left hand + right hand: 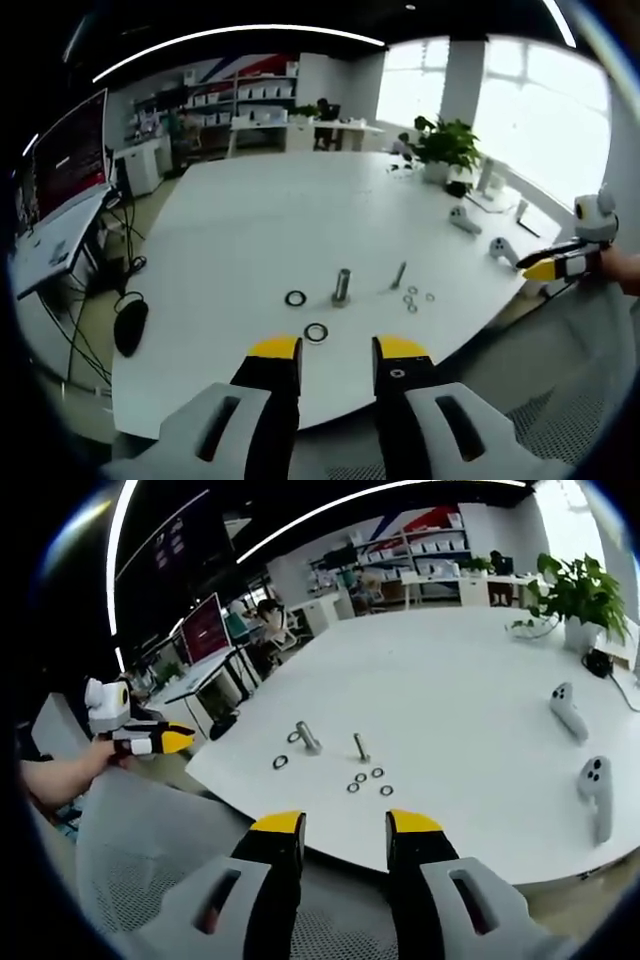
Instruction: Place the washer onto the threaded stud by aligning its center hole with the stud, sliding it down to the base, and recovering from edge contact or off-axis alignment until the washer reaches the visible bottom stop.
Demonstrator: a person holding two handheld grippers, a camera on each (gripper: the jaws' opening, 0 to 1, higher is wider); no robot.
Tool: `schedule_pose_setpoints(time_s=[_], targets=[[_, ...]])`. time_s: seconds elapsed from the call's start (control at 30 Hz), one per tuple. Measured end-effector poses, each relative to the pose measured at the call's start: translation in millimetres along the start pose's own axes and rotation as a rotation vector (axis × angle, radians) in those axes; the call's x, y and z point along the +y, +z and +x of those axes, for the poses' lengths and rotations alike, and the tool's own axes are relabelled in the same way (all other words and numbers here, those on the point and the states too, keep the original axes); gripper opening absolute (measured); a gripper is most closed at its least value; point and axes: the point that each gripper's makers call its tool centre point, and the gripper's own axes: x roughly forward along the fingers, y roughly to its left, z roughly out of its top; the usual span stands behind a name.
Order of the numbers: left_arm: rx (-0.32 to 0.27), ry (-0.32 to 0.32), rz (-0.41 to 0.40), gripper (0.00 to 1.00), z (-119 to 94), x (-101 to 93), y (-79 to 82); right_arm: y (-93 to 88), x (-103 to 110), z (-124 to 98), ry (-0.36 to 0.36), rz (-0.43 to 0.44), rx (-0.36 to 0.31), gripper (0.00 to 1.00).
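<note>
Both tools (pixel 337 349) (pixel 343 825) open, empty, off the table (pixel 250 240)

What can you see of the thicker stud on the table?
The thicker stud is a short grey metal cylinder standing upright on the white table, close to the near edge. It looks wider at the foot; threads are too small to make out. Nothing sits on it and no claw touches it. One dark washer lies flat beside it, another lies nearer the edge. A thinner stud stands apart on its other side. In the right gripper view it appears tilted.
</note>
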Motion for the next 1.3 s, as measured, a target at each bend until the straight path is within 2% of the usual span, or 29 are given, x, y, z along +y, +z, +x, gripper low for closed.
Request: schedule_pose_setpoints(time_s=[0.23,0.33,0.43,0.53,0.67,0.8,0.93,1.03,1.17,1.2,1.23,1.3], targets=[[-0.009,0.013,-0.008,0.27,-1,2.1,1.8,-0.8,1,0,0.013,0.003,0.002,0.35],[0.013,-0.021,-0.021,0.26,2,-4.3,-1.9,-1.5,1,0,0.017,0.006,0.008,0.35],[0.017,-0.017,-0.001,0.26,2,-5.3,-2.9,-2.2,0,-1,0.014,0.011,0.006,0.36],[0.009,-0.018,-0.032,0.27,1,-3.2,0.0,-0.3,-1,-2,0.008,0.015,-0.007,0.36],[0.026,-0.022,-0.038,0.29,3,-2.9,0.9,4.5,-1,-2,0.013,0.016,-0.026,0.35],[0.073,-0.023,-0.014,0.28,5,-3.2,-4.2,5.6,-1,-3,0.012,0.024,-0.036,0.34],[0.129,-0.055,-0.012,0.28,10,-6.2,-2.5,5.6,0,-3,0.017,0.021,-0.036,0.34],[0.14,-0.047,0.029,0.29,16,-3.7,5.7,6.2,0,-3,0.017,0.017,-0.038,0.34],[0.163,-0.06,0.014,0.31,29,-1.7,7.8,6.0,0,-3,0.018,0.017,-0.037,0.33],[0.178,-0.064,0.008,0.31,32,-2.2,6.2,5.9,0,-3,0.018,0.017,-0.035,0.33],[0.22,-0.07,-0.005,0.31,36,-2.0,-0.1,5.9,0,-3,0.017,0.018,-0.035,0.33],[0.238,-0.067,0.008,0.3,45,0.5,-3.6,6.2,-1,-3,0.013,0.019,-0.037,0.33]])
